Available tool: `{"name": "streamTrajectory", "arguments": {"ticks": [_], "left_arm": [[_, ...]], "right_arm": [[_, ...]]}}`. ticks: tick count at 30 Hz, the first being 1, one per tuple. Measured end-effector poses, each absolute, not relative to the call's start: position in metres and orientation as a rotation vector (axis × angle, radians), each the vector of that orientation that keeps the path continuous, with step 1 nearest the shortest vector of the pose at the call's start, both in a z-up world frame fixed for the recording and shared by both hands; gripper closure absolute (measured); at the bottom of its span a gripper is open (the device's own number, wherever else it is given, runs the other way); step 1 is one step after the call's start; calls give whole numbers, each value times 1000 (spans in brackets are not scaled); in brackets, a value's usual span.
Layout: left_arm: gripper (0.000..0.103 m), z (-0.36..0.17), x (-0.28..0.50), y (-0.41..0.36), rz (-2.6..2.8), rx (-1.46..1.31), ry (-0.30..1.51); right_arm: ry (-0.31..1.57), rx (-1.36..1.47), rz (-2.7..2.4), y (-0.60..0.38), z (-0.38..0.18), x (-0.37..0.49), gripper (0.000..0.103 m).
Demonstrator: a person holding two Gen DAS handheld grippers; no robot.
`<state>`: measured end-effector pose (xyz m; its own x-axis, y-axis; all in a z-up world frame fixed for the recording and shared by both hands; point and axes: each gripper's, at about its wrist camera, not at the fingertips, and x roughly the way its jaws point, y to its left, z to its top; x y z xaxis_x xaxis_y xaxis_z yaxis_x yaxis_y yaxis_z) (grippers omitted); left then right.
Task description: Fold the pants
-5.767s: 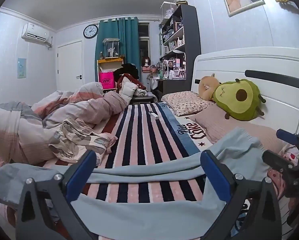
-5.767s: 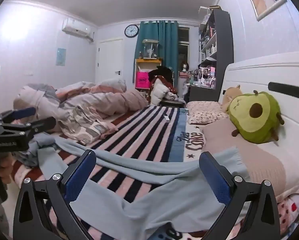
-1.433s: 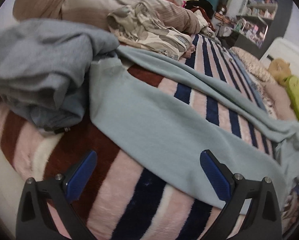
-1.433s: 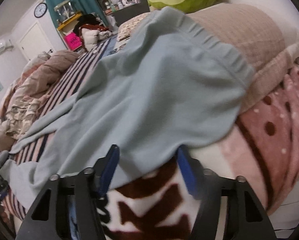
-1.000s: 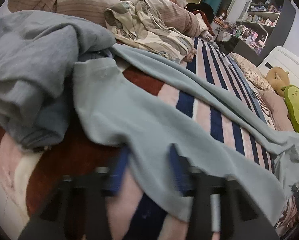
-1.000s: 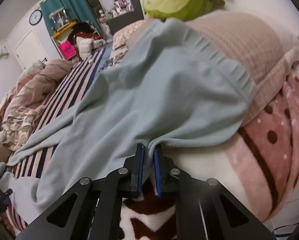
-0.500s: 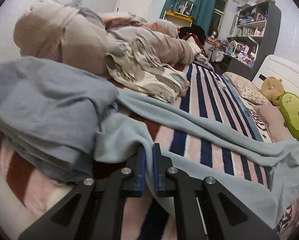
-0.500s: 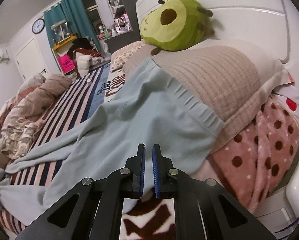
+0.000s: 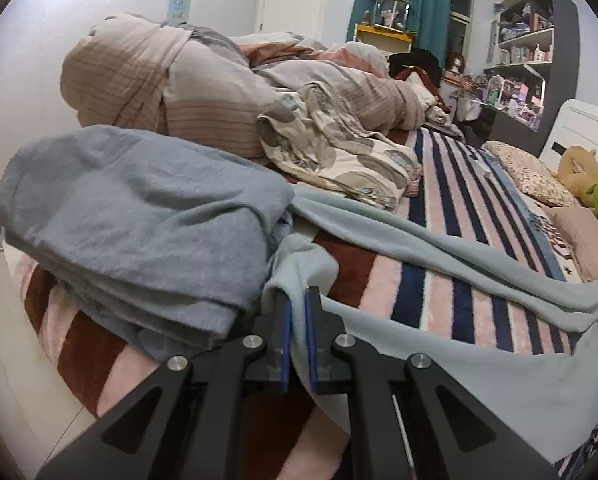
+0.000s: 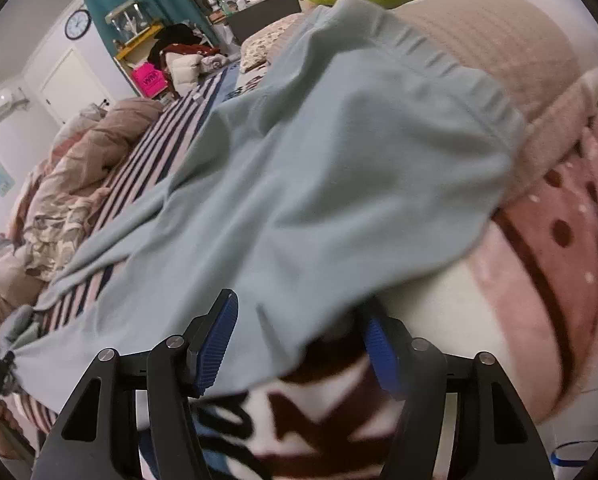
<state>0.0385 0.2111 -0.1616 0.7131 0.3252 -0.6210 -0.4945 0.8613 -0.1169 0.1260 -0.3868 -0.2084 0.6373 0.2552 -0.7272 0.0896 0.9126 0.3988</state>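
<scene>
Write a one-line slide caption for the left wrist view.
Left gripper shut on the cuff of the light blue pants, stretched over the striped blanket beside a grey garment pile.

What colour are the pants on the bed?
Pale blue-green pants, plain without pattern; the right wrist view shows them best.

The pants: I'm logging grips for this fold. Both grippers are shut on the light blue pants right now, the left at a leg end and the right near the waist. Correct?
Not quite. The left gripper is shut on a leg end of the light blue pants, but the right wrist view shows the right gripper open, its fingers spread either side of the pants' edge near the waist.
</scene>
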Motion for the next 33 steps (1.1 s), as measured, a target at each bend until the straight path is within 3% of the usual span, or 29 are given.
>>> {"name": "streamTrajectory", "arguments": {"ticks": [2, 19, 33], "left_arm": [[99, -155, 40, 208, 438, -273, 625], [99, -91, 77, 212, 344, -195, 621], [97, -109, 157, 249, 360, -176, 763]], "right_arm": [[896, 380, 90, -380, -205, 130, 103], [767, 209, 270, -378, -102, 173, 103], [852, -4, 246, -341, -86, 269, 102]]}}
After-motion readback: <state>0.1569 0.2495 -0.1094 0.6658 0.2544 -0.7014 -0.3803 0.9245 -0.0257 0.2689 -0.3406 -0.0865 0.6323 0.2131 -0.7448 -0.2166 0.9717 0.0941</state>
